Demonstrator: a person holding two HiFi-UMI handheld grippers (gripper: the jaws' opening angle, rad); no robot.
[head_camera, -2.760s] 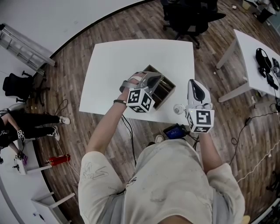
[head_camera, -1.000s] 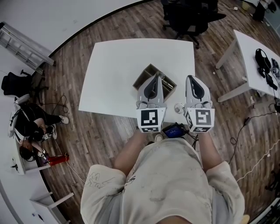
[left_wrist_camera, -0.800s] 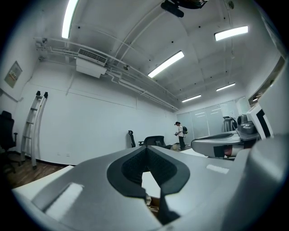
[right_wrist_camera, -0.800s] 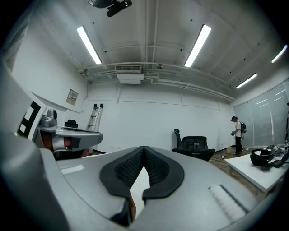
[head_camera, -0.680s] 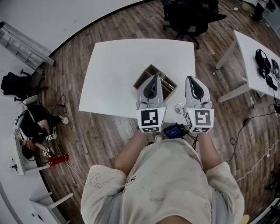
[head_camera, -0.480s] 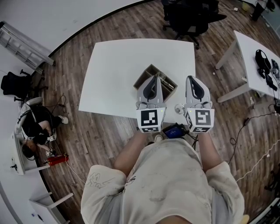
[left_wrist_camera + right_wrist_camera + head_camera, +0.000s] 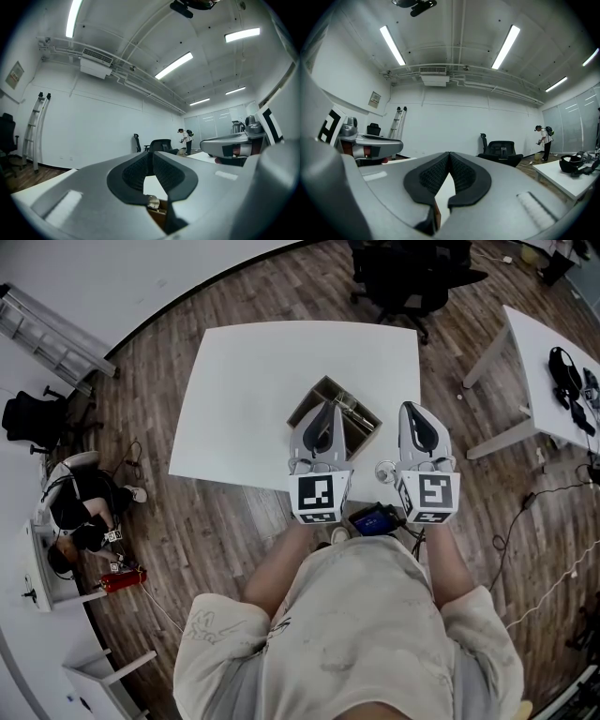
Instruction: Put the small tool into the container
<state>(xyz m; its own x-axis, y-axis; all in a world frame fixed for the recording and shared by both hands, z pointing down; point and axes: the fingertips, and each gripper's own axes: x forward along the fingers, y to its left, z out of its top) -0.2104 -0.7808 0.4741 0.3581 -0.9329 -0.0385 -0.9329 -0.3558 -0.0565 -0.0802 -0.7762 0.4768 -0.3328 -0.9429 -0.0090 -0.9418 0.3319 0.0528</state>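
A brown wooden box (image 7: 330,396) with dividers stands on the white table (image 7: 244,381). A small shiny metal tool (image 7: 351,411) lies inside it, also showing at the box's near rim (image 7: 153,202). My left gripper (image 7: 322,416) hangs level over the box's near side. Its jaws have just been opening and stand a narrow slit apart, with nothing between them (image 7: 151,159). To the right of the box, my right gripper (image 7: 417,418) points level with its pads together and empty (image 7: 449,159).
A small clear roll (image 7: 384,471) lies at the table's front edge between the grippers. A black office chair (image 7: 403,277) stands behind the table. A second white table (image 7: 544,343) with a black headset (image 7: 562,362) is at the right. A blue object (image 7: 375,519) lies on the floor.
Early on, the left gripper was turned sideways above the box. Since a second ago it points straight ahead and has edged slightly left. The right gripper has barely moved.
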